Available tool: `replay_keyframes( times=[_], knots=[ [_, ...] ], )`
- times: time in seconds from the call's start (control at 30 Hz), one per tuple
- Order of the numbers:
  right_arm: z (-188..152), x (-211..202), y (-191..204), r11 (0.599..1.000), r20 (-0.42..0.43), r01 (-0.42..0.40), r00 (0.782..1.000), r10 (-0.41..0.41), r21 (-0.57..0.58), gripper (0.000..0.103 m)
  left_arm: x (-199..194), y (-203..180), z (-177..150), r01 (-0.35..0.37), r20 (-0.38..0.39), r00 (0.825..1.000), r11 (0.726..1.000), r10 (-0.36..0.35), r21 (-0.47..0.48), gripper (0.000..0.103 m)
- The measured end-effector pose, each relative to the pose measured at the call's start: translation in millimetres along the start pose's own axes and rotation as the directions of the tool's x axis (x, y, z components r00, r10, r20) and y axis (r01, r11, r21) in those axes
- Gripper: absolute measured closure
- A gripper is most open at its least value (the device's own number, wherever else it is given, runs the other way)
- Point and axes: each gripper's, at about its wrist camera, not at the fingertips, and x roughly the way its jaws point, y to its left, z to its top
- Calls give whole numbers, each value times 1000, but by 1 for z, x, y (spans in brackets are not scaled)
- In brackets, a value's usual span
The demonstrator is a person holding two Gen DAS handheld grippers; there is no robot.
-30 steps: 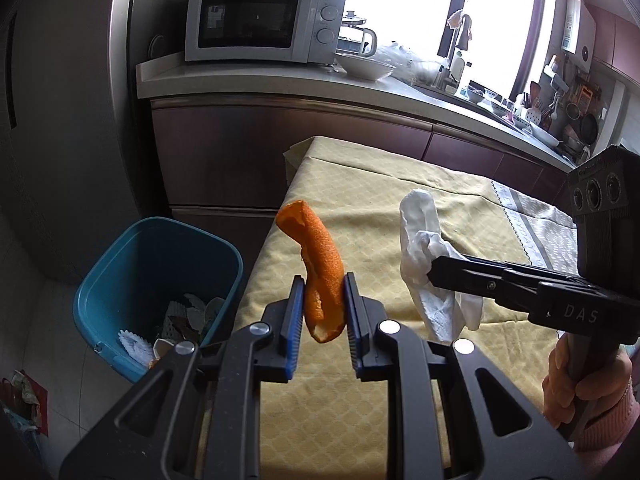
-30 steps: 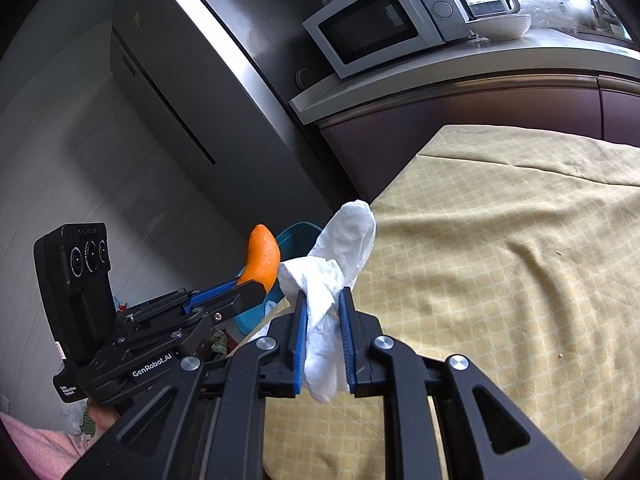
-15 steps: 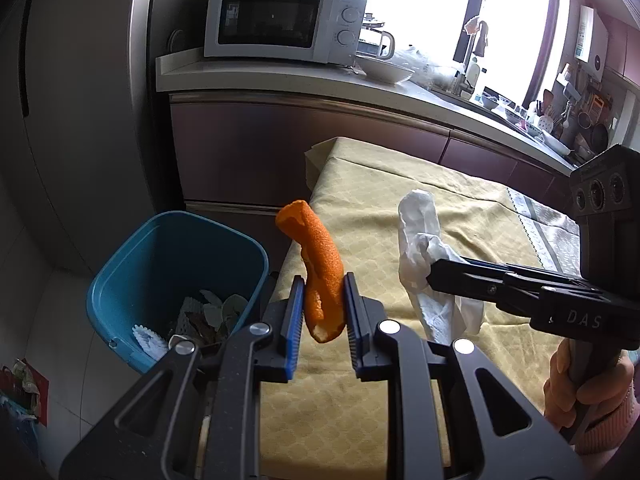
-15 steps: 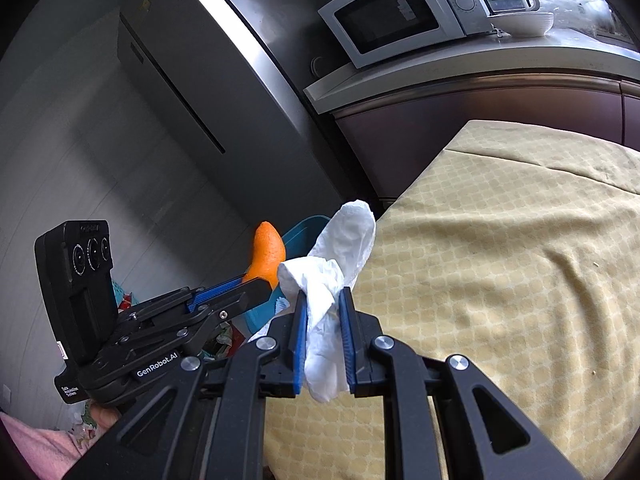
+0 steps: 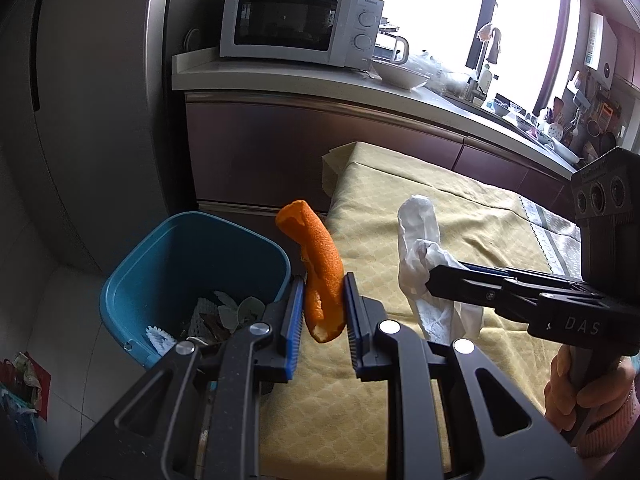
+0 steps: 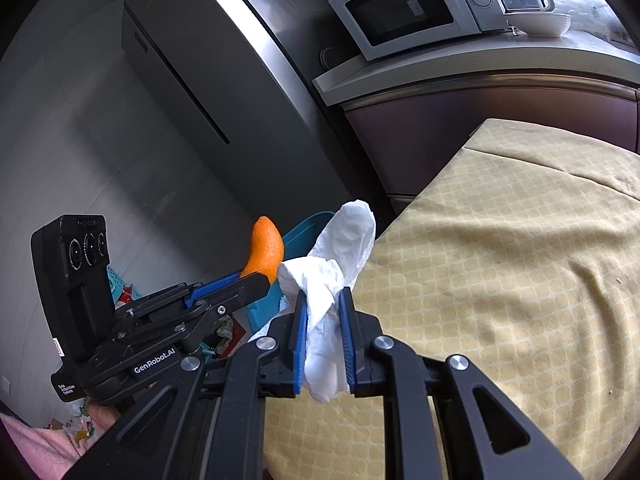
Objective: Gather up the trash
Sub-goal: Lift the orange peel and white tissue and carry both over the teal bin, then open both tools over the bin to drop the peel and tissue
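Your left tongs (image 5: 323,312) are closed on a curled piece of orange peel (image 5: 318,268), which stands up between the blue pads at the centre of the left wrist view. Your right tongs (image 6: 323,320) are gripping a crumpled white tissue (image 6: 334,276), and its upper end rises above the pads in the middle of the right wrist view. The blue trash bin (image 5: 168,264) is at the lower left of the left wrist view, on the floor just beside the edge of the bench (image 5: 460,216), which carries a yellow patterned cloth. Inside the bin you can see some scraps and something white with teeth; what they are exactly I cannot tell. The peel is above the corner of the bench, next to the right rim of the bin. In the left wrist view the right tongs come in from the right side with the tissue, held over the cloth, near the peel but apart from it, and your hand (image 5: 580,384) with a pink sleeve is at the lower right. In the right wrist view the left tongs cover most of the bin, so only a part of its rim shows behind the peel. Behind the bin stand a grey refrigerator (image 6: 224,92) and a dark cabinet with a white microwave (image 5: 300,24) on its counter.
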Motion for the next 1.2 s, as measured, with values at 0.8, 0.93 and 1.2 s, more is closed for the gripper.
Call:
replay_keyframes(
  times=[0.8,0.93,1.2],
  knots=[
    [20,36,24,998,-59,-15,998,11,-67,89,5,37,7,-76,2,997,995,76,-64,83],
    [27,56,32,996,-92,-4,996,-4,-86,89,13,53,8,-110,-14,994,990,109,-88,83],
    [32,94,43,993,-147,23,988,-40,-112,89,34,86,5,-169,-55,985,977,163,-131,82]
  ],
)
